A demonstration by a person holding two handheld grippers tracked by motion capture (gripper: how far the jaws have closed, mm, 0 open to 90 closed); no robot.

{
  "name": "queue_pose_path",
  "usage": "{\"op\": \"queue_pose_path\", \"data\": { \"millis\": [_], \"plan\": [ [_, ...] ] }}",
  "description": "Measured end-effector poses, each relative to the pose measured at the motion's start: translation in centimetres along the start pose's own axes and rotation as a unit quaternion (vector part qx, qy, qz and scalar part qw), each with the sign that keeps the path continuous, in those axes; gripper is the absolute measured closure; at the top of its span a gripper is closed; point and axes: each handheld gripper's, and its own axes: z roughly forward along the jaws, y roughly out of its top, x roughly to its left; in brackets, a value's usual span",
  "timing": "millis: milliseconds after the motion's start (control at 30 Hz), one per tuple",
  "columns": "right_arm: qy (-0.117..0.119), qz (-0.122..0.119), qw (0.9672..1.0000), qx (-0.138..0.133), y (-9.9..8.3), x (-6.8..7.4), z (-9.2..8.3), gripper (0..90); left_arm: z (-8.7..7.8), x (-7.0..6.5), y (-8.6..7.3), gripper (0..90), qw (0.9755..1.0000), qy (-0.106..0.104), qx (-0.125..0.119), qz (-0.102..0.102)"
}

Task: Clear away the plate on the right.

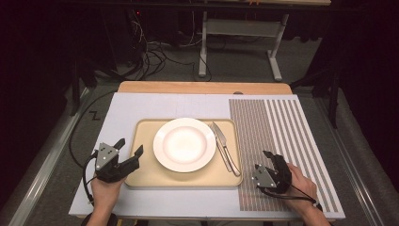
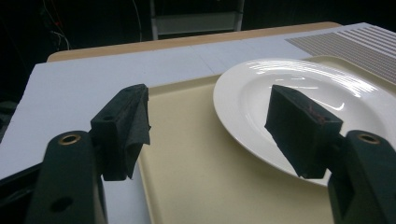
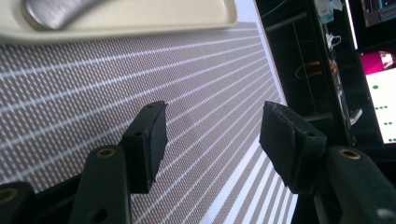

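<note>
With both tongs open and empty, the left tongs (image 1: pixel 130 149) should straddle the tray (image 1: pixel 141 176) rim squarely, while the right tongs (image 1: pixel 264 159) approach the knife (image 1: pixel 225 149) lying beside the plate (image 1: pixel 184 144)

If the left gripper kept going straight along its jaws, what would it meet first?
Probably the white plate: the left gripper, jaws open and empty, straddles the near left edge of the beige tray and aims across it. Its height above the tray is unclear.

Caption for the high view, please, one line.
Open left gripper at the beige tray holding a white plate and knife; open right gripper over striped mat.
</note>
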Motion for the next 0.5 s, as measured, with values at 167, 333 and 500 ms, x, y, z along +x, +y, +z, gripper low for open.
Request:
{"op": "queue_pose_path", "data": {
  "millis": [167, 333, 500],
  "plan": [
    [0.002, 0.015, 0.9999, 0.002, -0.8, -0.3, -0.2, 41.7, 0.0, 0.0, 0.0, 31.0, 1.0, 0.0, 0.001, 0.0],
    [0.014, 0.07, 0.9974, -0.001, -1.8, -1.2, 0.0, 41.8, 0.0, 0.0, 0.0, 31.0, 1.0, 0.002, -0.001, -0.001],
    [0.019, 0.118, 0.9928, -0.005, -2.7, -2.0, -0.2, 41.5, -0.1, 0.1, 0.0, 31.0, 1.0, 0.004, -0.003, -0.001]
  ]
}}
